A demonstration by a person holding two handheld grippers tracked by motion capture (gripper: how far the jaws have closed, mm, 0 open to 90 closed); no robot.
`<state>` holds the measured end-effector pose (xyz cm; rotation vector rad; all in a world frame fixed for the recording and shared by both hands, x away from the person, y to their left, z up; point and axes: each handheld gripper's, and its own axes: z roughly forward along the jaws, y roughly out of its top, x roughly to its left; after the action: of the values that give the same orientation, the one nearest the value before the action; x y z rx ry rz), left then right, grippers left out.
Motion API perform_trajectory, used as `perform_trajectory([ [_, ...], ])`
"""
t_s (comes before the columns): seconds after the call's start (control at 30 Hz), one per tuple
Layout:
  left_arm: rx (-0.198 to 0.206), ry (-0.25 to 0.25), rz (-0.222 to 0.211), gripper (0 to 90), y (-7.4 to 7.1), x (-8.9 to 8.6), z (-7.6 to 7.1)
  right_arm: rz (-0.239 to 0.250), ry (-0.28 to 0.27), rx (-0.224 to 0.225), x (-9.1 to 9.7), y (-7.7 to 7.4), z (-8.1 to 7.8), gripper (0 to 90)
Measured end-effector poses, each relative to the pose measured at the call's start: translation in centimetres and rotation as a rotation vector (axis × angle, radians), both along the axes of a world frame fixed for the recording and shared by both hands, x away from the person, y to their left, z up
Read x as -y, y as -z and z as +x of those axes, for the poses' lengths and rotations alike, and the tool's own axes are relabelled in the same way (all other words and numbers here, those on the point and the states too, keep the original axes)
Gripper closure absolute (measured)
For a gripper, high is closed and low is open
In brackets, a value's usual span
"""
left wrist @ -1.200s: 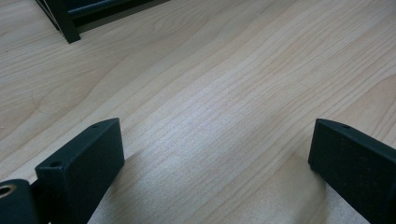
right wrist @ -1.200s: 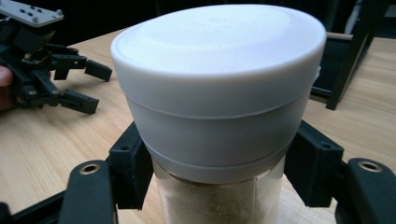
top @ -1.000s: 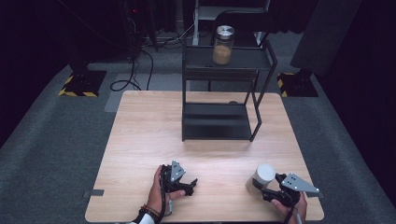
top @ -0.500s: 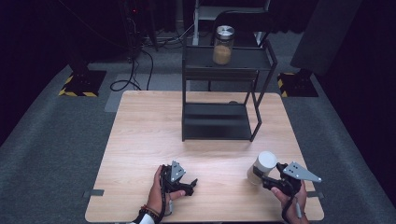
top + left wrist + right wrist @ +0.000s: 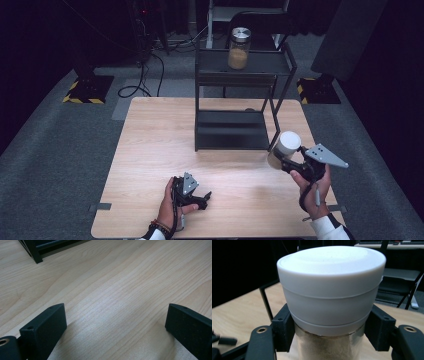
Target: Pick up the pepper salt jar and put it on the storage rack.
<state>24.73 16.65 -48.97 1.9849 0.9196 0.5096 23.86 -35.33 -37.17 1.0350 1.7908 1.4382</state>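
My right gripper [image 5: 280, 161] is shut on a glass jar [image 5: 286, 147] with a wide white lid [image 5: 332, 282] and sandy contents. It grips the jar just under the lid and holds it upright in the air above the table's right side, beside the front right leg of the black shelf rack [image 5: 232, 131]. In the right gripper view the pads [image 5: 283, 330] press on both sides of the glass. My left gripper [image 5: 204, 196] rests on the wooden table [image 5: 150, 150] near the front edge, jaws wide apart [image 5: 116, 325] with only bare wood between them.
A second jar [image 5: 239, 48] with a metal lid and tan contents stands on the rack's top shelf. The rack's lower shelf [image 5: 230, 120] is bare. A rack foot [image 5: 35, 252] lies ahead of the left gripper. Cables and stands ring the table on the dark floor.
The right gripper has lifted the white-lidded jar off the table and carried it farther, toward the rack. The left gripper has stayed put.
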Motion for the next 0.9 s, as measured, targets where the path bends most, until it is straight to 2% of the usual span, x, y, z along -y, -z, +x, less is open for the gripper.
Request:
perform_trajectory([
  [0.23, 0.000, -0.003, 0.000, 3.4, 0.0, 0.1, 0.0, 0.014, 0.036, 0.047, -0.9, -3.0, 1.4, 33.7],
  [0.5, 0.000, -0.003, -0.001, 3.5, 0.0, 0.1, 0.0, -0.015, 0.064, 0.091, -2.6, -6.6, 2.8, 33.7],
  [0.77, 0.001, -0.004, -0.001, 3.5, 0.0, 0.1, 0.0, 0.016, 0.086, 0.128, -3.6, -9.7, 3.9, 33.8],
  [0.9, 0.001, -0.003, -0.001, 3.5, 0.0, 0.1, 0.0, 0.015, 0.092, 0.145, -4.0, -11.1, 4.3, 33.8],
])
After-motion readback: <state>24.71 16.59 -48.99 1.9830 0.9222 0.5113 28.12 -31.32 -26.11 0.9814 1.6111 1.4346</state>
